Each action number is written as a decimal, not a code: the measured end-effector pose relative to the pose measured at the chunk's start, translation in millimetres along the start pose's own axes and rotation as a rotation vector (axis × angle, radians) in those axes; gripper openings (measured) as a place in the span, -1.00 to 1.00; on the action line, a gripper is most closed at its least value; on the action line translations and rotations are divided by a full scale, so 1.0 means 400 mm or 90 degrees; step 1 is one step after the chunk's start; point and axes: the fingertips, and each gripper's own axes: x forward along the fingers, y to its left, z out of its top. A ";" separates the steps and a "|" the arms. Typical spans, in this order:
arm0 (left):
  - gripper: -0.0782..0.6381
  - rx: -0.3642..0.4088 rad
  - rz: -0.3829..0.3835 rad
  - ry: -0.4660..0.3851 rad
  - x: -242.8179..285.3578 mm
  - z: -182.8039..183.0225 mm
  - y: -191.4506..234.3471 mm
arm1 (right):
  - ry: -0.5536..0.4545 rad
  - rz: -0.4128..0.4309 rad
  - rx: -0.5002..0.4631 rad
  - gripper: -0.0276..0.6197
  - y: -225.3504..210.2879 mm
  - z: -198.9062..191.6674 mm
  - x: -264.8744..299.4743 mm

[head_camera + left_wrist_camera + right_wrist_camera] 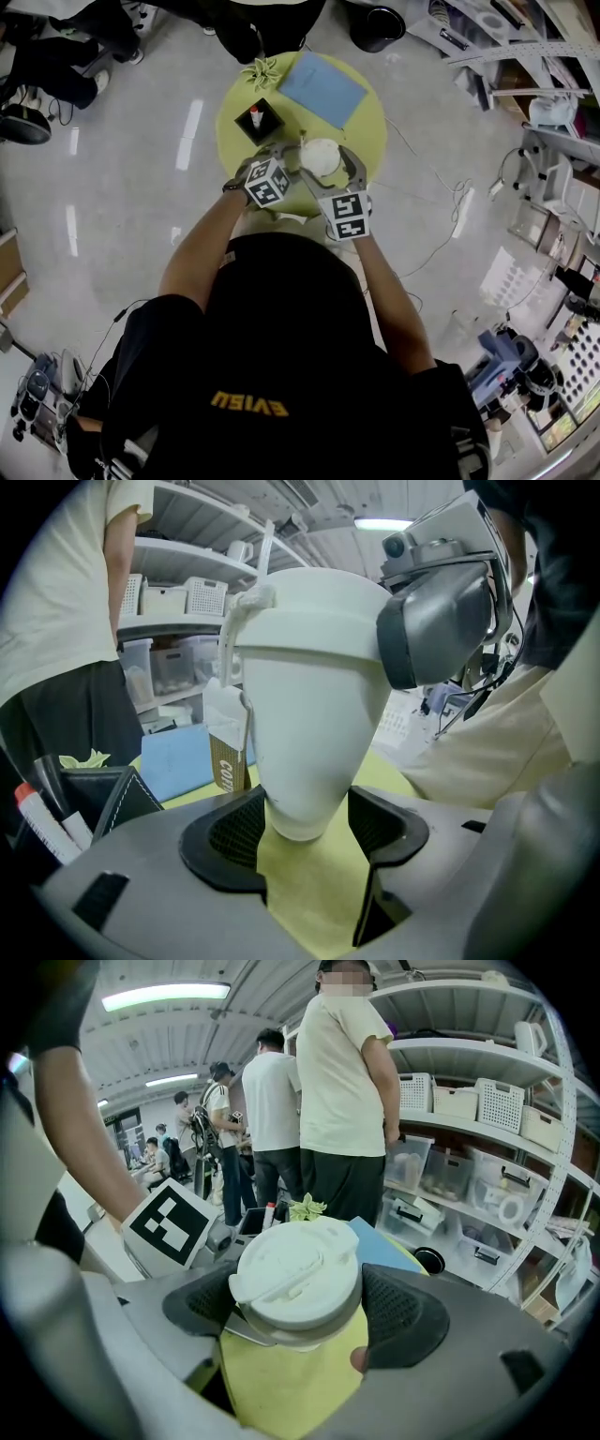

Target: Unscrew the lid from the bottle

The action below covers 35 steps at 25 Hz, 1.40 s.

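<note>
A white bottle with a tapered body stands at the near side of the round yellow-green table. My left gripper is shut on the bottle's narrow lower end, with both ribbed pads against its sides. The bottle's white lid has a moulded flip cap and sits on top of the bottle. My right gripper is shut on the lid's rim, one pad on each side. In the head view the lid shows between the left gripper and the right gripper.
A blue folder lies at the table's far side. A black pen holder with a marker and a green paper flower stand at the far left. A brown coffee box stands behind the bottle. People and shelves lie beyond.
</note>
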 end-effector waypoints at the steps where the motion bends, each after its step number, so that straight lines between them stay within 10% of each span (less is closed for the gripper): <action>1: 0.03 0.000 0.000 0.000 0.000 0.000 0.001 | 0.001 0.004 -0.003 0.36 0.000 0.000 0.001; 22: 0.02 -0.016 -0.002 0.001 0.008 -0.009 -0.004 | 0.035 0.111 -0.106 0.36 0.011 -0.006 -0.001; 35: -0.02 -0.111 0.039 0.004 -0.129 -0.030 0.009 | -0.083 0.043 0.051 0.35 -0.052 0.102 -0.132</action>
